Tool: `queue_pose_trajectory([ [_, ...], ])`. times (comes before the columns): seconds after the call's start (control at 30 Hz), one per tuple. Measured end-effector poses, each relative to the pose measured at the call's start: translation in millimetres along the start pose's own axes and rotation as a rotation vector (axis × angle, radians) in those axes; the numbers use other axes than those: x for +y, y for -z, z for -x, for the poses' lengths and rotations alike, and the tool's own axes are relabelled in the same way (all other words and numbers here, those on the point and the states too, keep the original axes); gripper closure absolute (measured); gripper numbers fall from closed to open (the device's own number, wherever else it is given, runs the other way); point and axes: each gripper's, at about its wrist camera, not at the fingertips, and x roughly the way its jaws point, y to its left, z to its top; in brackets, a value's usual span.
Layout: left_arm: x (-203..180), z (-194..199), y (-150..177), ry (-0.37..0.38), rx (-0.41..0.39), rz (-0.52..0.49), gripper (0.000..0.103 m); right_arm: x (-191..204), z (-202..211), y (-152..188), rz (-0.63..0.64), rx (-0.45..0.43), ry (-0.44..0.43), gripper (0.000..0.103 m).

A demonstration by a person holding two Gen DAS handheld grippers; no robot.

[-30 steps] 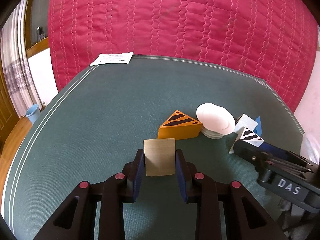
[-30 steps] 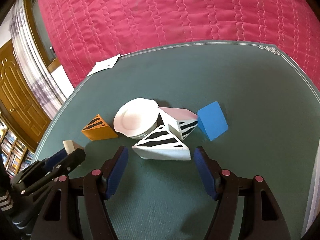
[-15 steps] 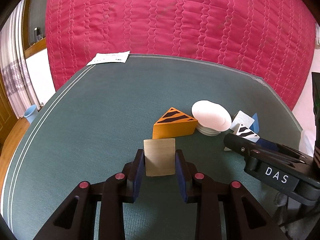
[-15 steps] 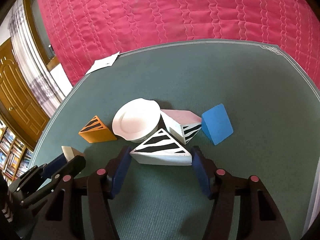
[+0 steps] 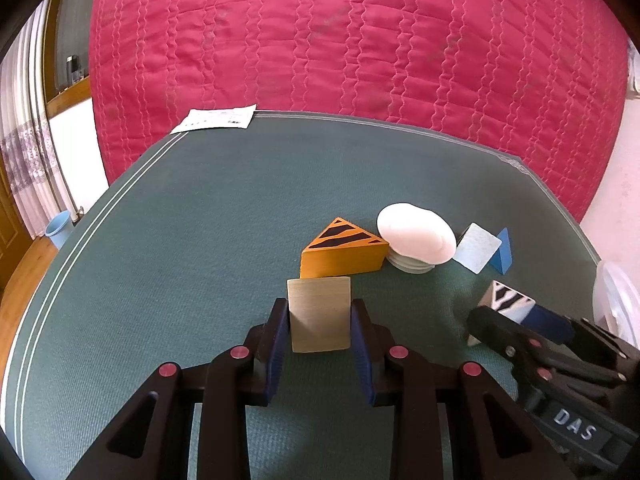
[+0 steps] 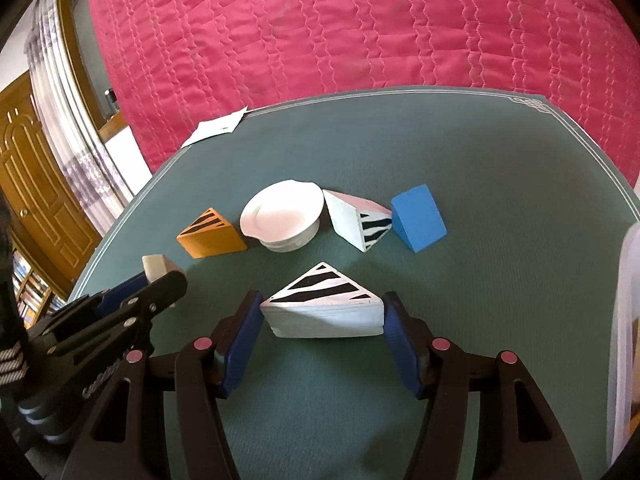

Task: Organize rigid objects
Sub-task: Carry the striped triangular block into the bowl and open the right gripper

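Gripping two blocks at once, one per tool. Left gripper (image 5: 319,320) clamped on a plain pale wooden rectangular block (image 5: 319,314), blue pads touching both its sides, held just near of an orange wedge with black stripes (image 5: 343,252) on the green felt table (image 5: 200,240).

Right gripper (image 6: 322,322) now closed onto a white triangular wedge with black zebra stripes (image 6: 322,308); half a second ago sitting against the cluster by the plates, a second ago with the pads wide of it, now pulled nearer and well apart from its neighbours. Likely meaning: this wedge picked out of the pile, ready to be carried to its sorted spot.

Beyond it, from left to right: orange wedge (image 6: 210,236), stack of white round plates (image 6: 284,216), pink-topped white wedge with zebra stripes on one face (image 6: 358,220), solid blue wedge (image 6: 418,218). Edge of a clear plastic container (image 6: 624,320) at far right. White paper sheet (image 5: 216,118) at the far left table corner, against a quilted magenta backdrop (image 5: 360,40).
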Motion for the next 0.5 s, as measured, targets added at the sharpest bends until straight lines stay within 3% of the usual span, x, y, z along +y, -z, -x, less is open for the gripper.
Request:
queue_pose_trajectory([
  [0.5, -3, 3, 2, 0.012, -0.007, -0.016, 0.071, -6, 28, 13, -0.042, -0.033, -0.012, 0.042],
])
